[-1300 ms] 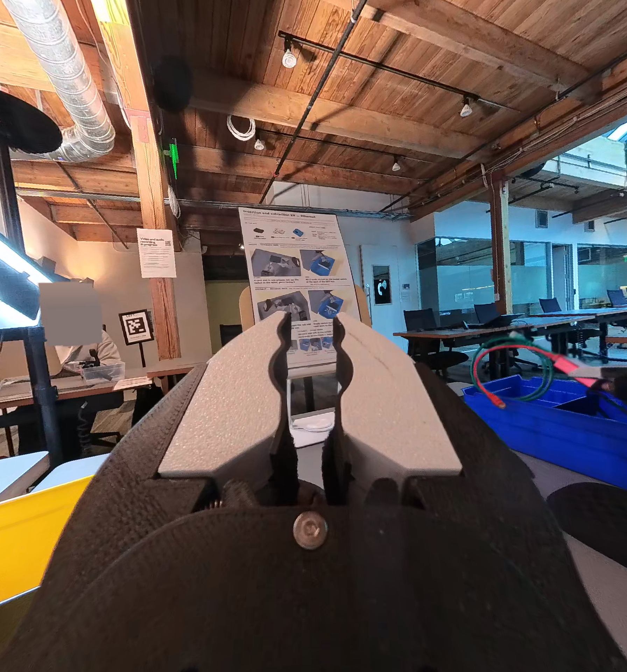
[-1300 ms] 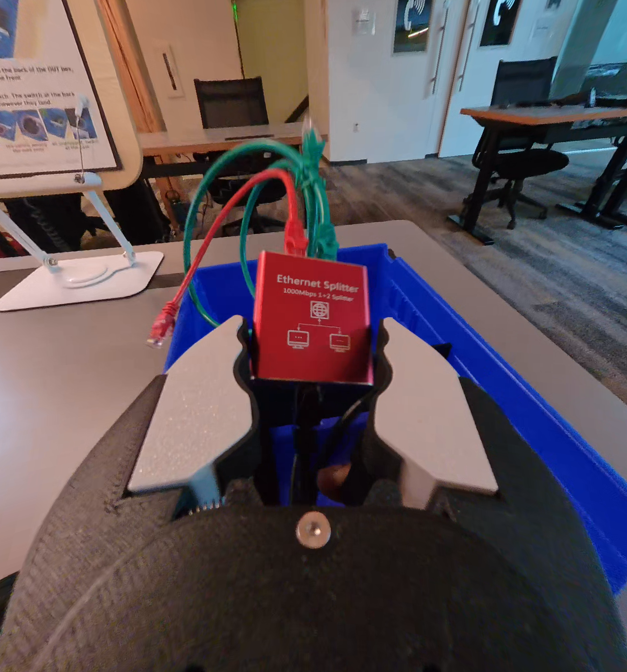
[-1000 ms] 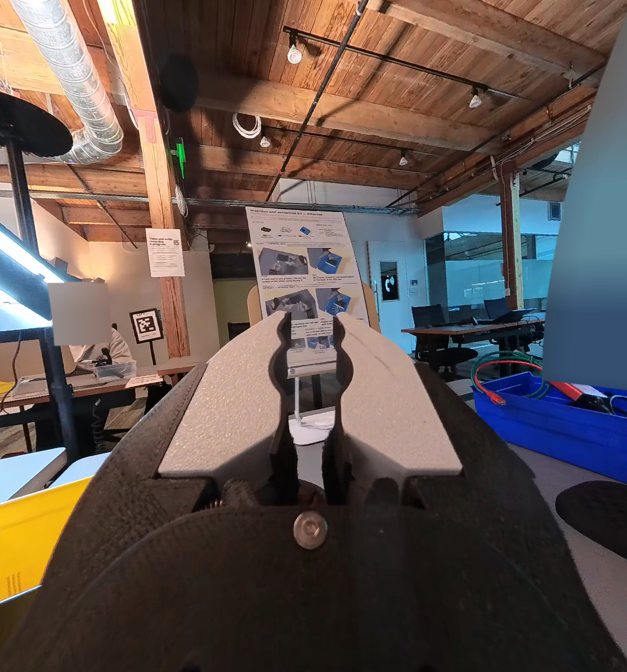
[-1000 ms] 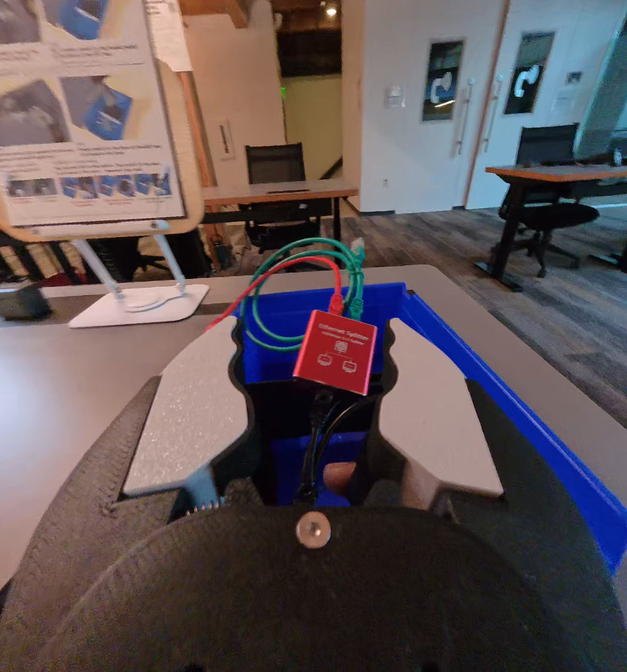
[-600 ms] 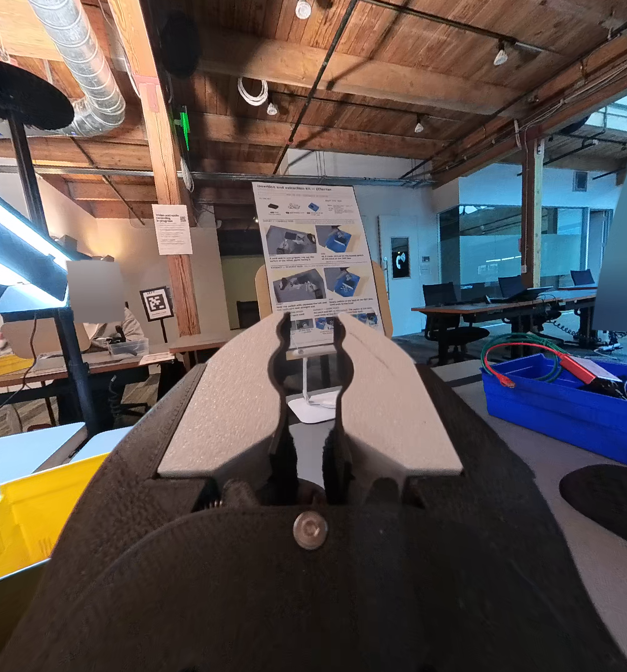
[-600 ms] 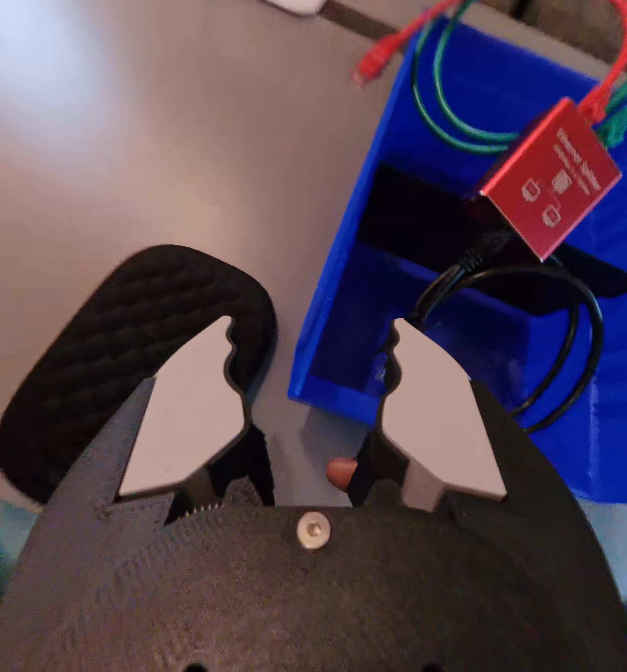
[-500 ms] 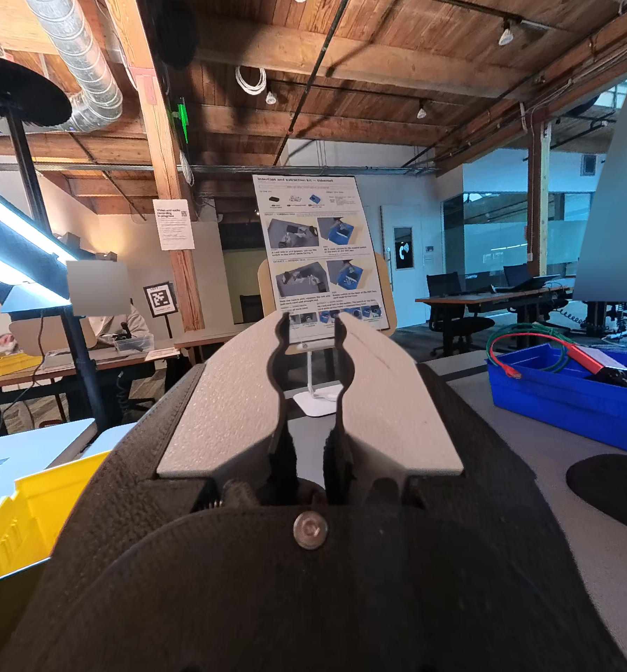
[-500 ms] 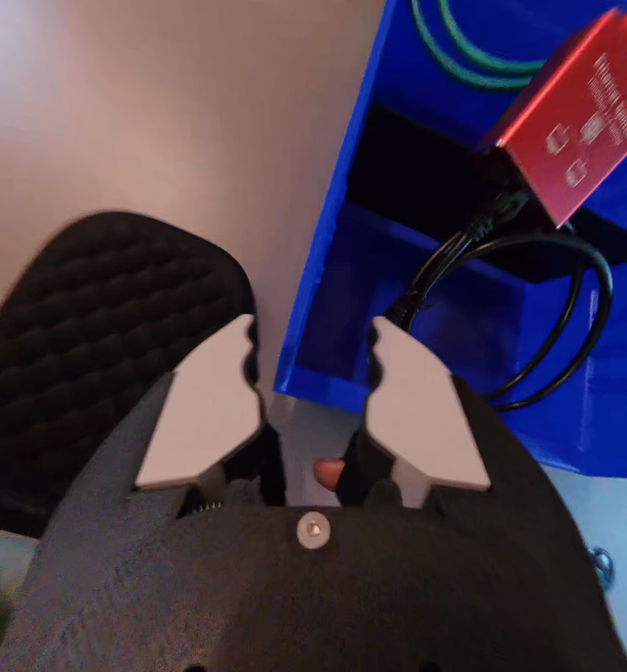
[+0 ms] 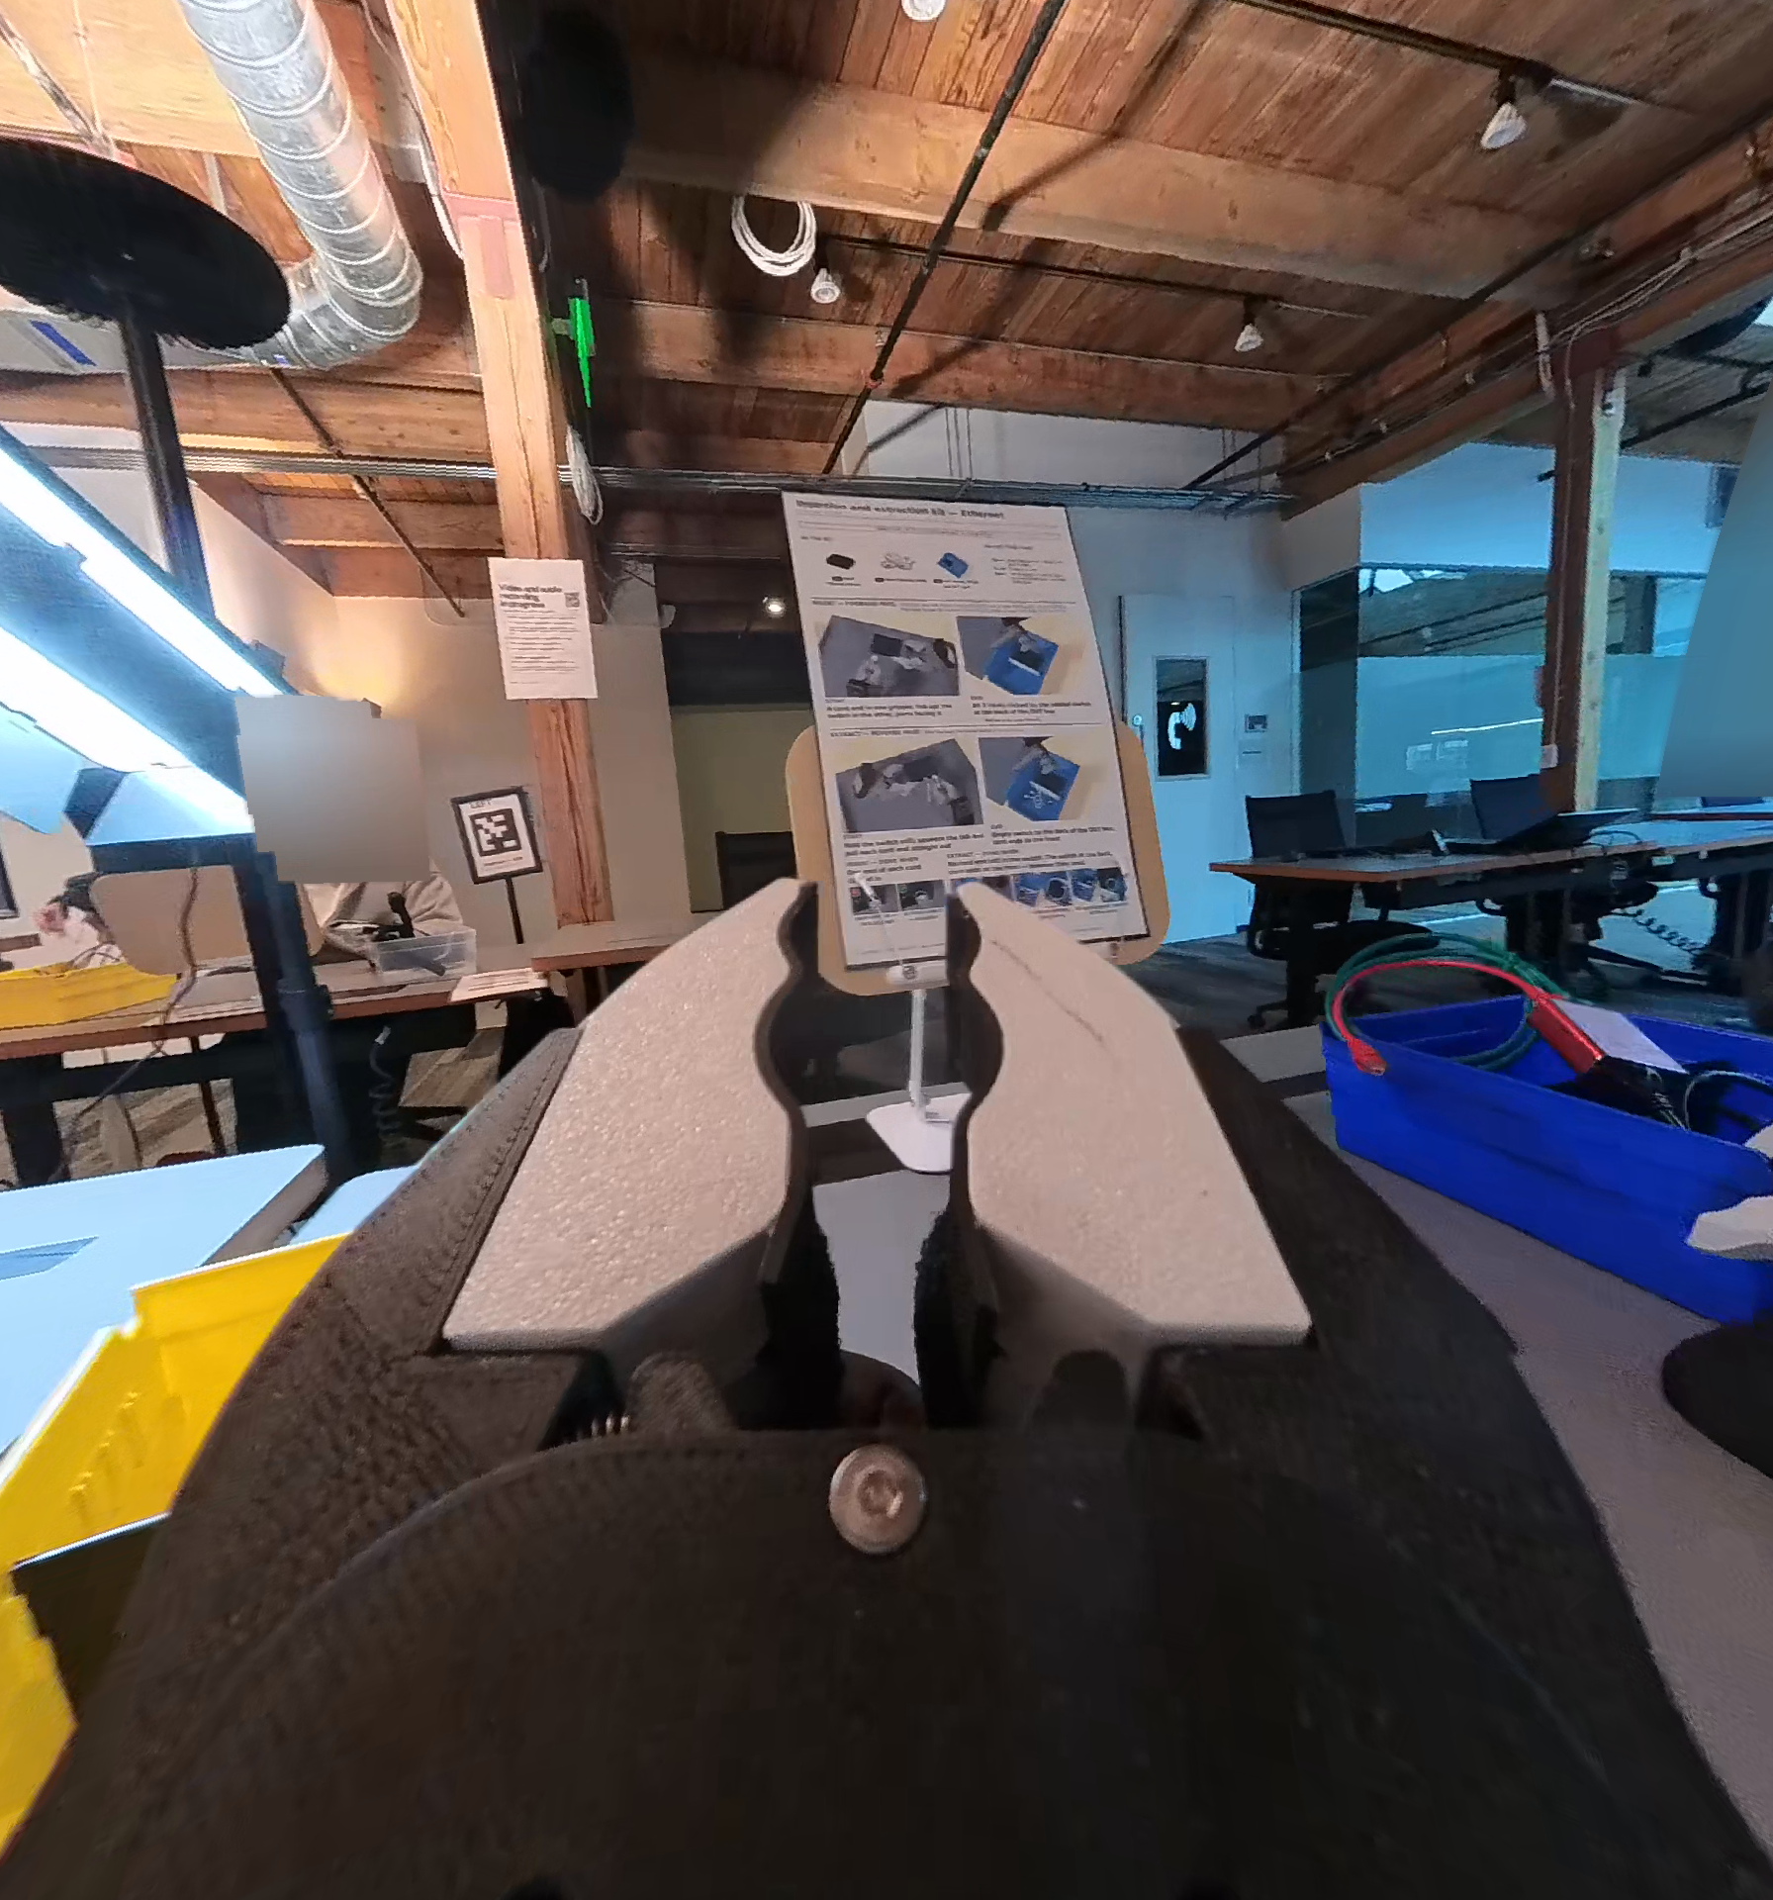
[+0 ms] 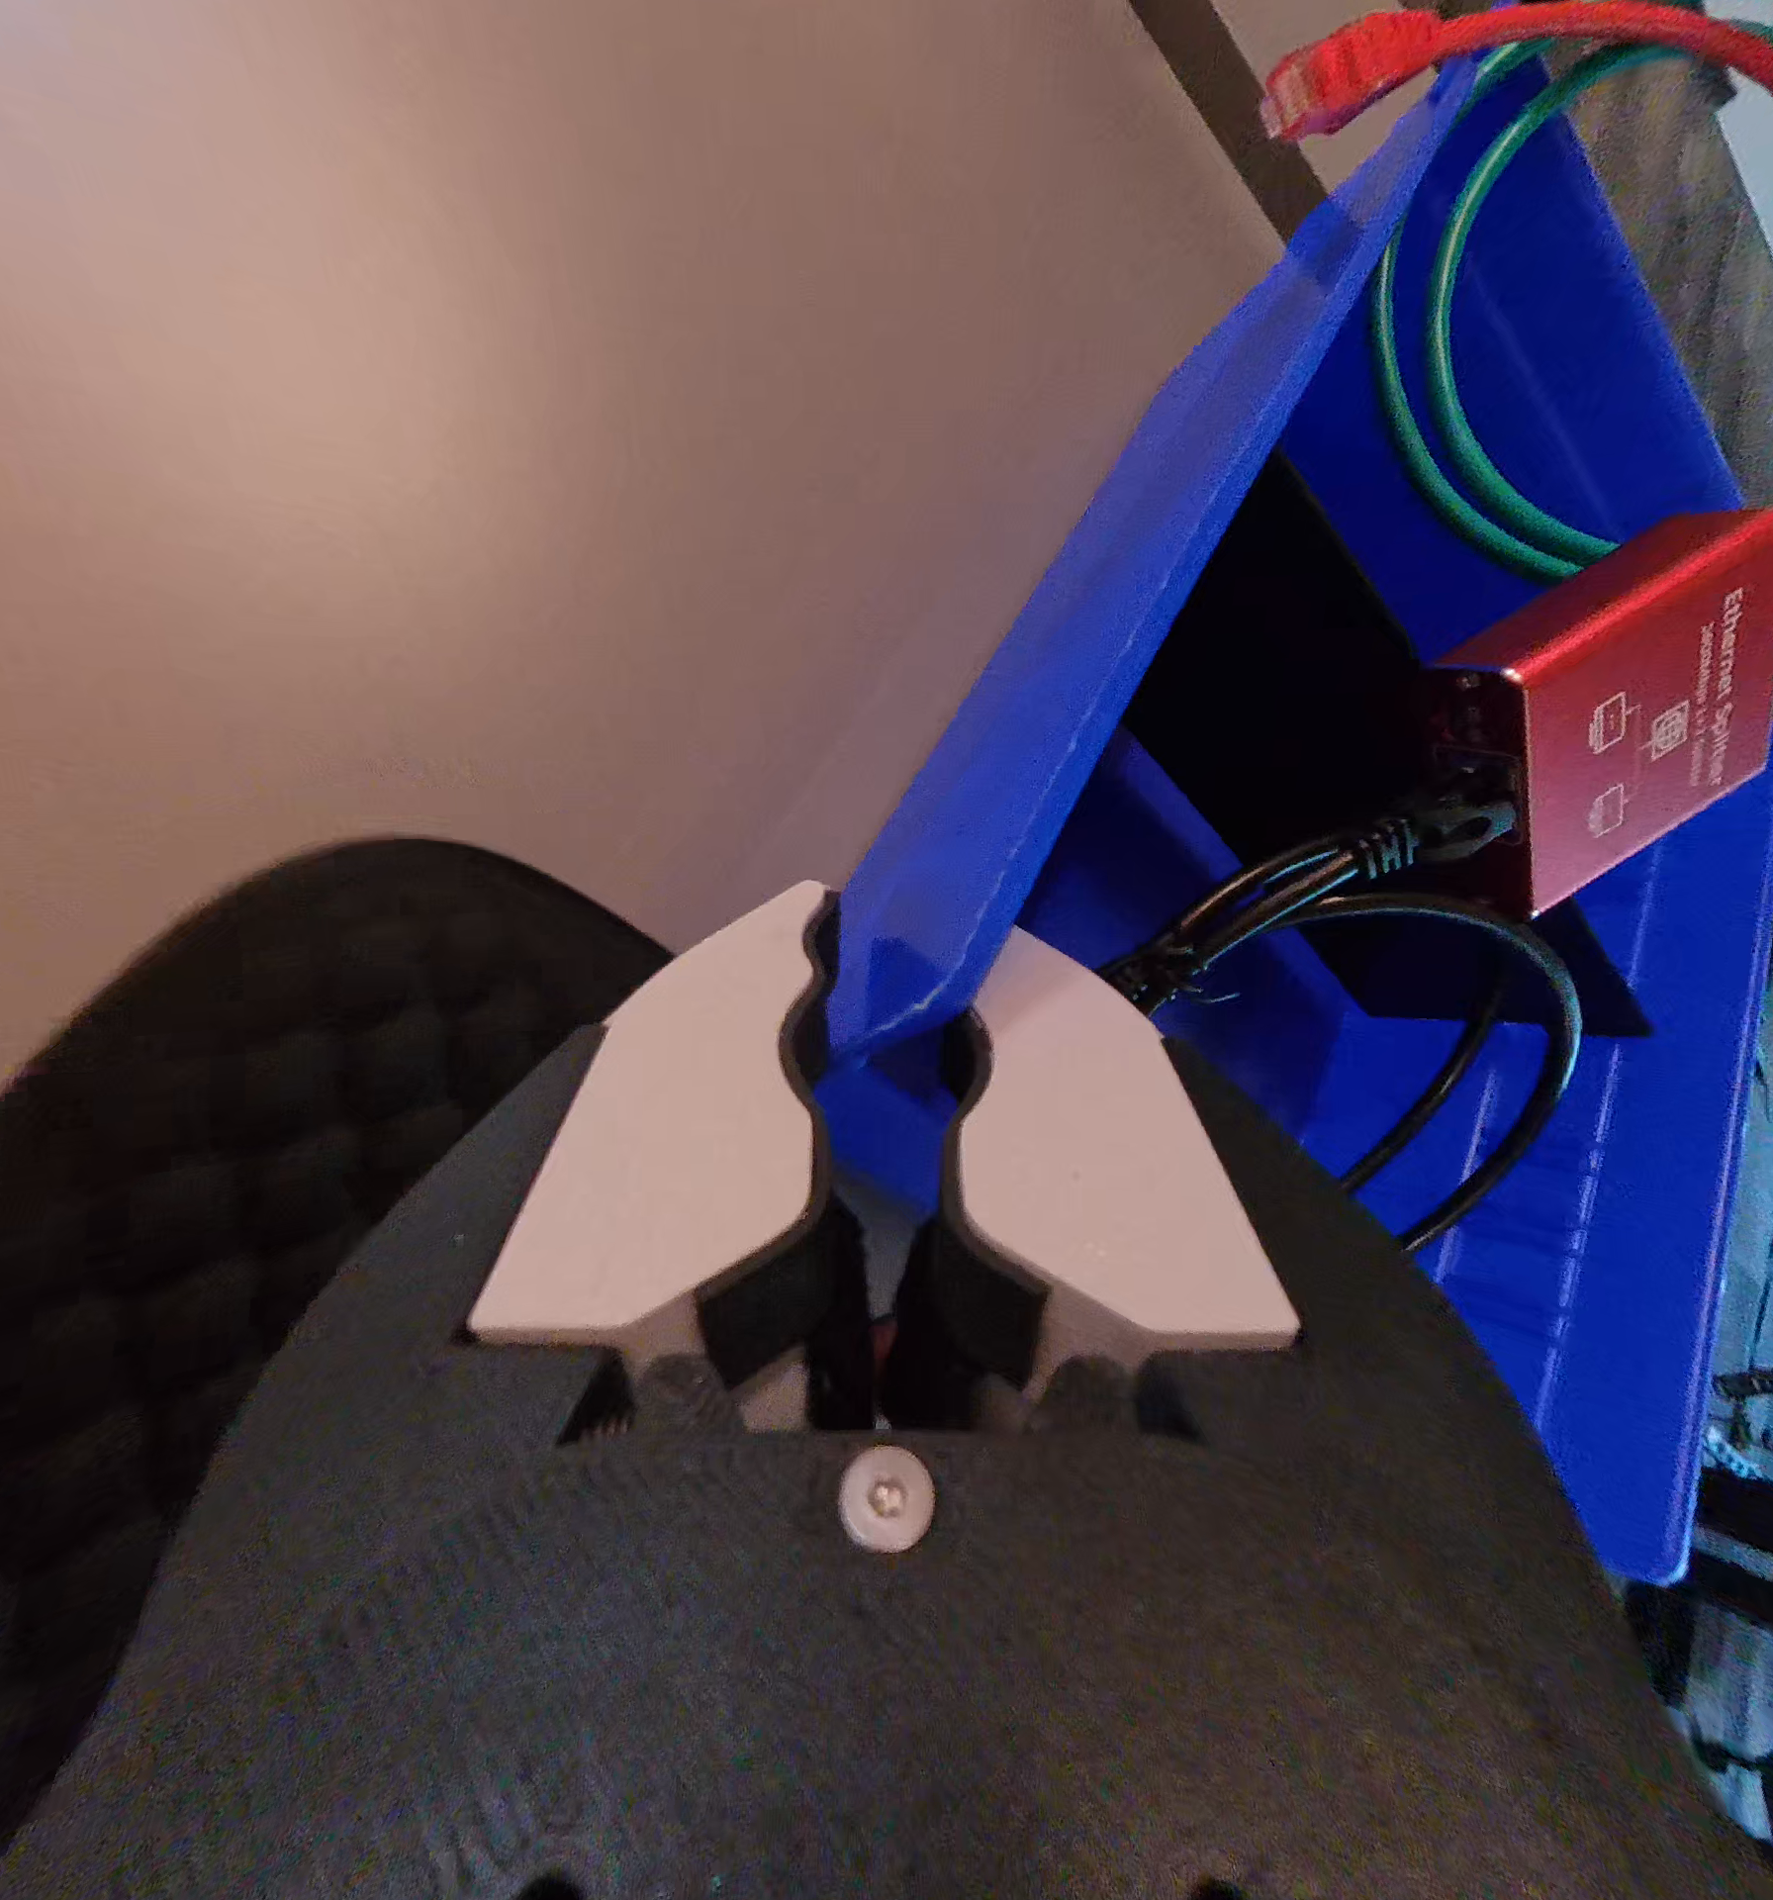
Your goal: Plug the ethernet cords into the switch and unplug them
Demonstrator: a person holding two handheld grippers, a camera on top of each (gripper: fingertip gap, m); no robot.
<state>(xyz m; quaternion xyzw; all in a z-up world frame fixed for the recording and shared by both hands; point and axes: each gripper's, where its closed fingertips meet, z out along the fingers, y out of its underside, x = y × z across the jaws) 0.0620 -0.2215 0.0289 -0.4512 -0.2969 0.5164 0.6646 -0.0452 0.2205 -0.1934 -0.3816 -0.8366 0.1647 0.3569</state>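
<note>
The red ethernet switch [image 10: 1664,709] lies in the blue bin [image 10: 1119,576], propped on a black divider. A black cord [image 10: 1376,853] is plugged into its near end. A green cord [image 10: 1427,411] and a red cord [image 10: 1314,82] run from its far end, and the red cord's free plug hangs over the bin's rim. My right gripper [image 10: 898,987] is shut on the bin's near corner. My left gripper [image 9: 882,925] is empty with only a narrow slit between its jaws, held above the table left of the bin [image 9: 1540,1152]. The switch [image 9: 1571,1028] also shows there.
A black round pad [image 10: 296,1080] lies on the grey table beside the bin's corner, and it also shows in the left wrist view [image 9: 1756,1409]. A yellow bin [image 9: 60,1460] sits at the left. An instruction board on a white stand [image 9: 965,740] stands at the table's far side. Across from one pair of fingers to the other is roughly 50 cm.
My right gripper let go of the red switch, which now rests in the bin, then swung down and closed on the bin's corner. My left gripper tilted down a little, with its jaws unchanged.
</note>
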